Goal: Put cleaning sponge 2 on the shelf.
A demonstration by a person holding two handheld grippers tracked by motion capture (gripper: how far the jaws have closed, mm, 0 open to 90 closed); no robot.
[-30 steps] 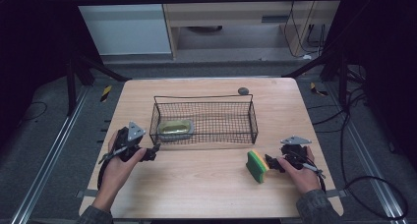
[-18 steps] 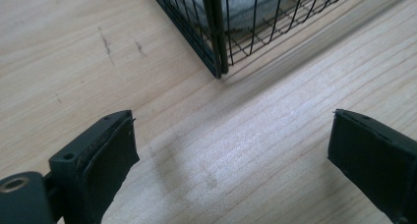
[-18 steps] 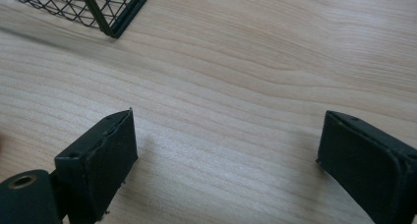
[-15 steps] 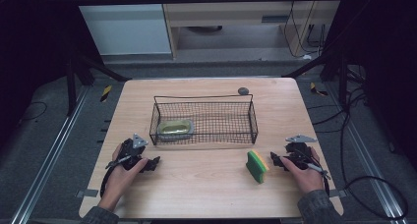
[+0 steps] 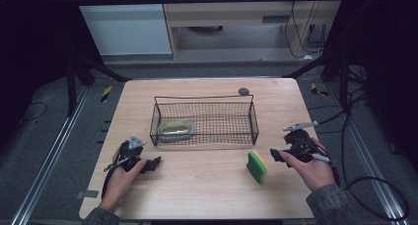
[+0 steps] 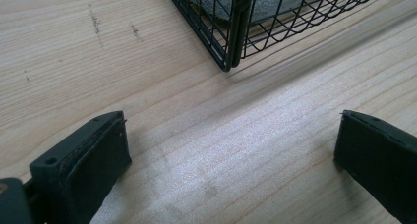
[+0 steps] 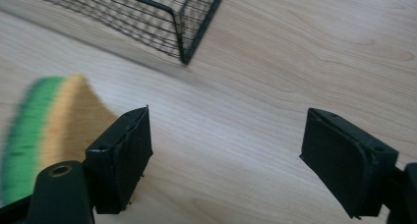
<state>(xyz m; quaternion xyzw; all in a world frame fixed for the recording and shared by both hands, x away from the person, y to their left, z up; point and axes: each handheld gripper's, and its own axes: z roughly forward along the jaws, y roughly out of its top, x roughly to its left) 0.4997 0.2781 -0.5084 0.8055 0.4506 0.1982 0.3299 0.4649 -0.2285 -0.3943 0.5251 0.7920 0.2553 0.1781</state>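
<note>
Fingers of your right gripper (image 5: 274, 155) have just been closing, nothing between them, spread; green-and-yellow rectangular sponge (image 5: 257, 167) left upright beside them—regrasp it.

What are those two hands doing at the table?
A person holds a gripper in each hand over a wooden table. The right gripper is beside a green and yellow sponge, not gripping it; its fingers have just been closing a bit, with nothing between them. The left gripper rests open near a corner of the black wire basket. Something greenish in a grey dish lies in the basket.
</note>
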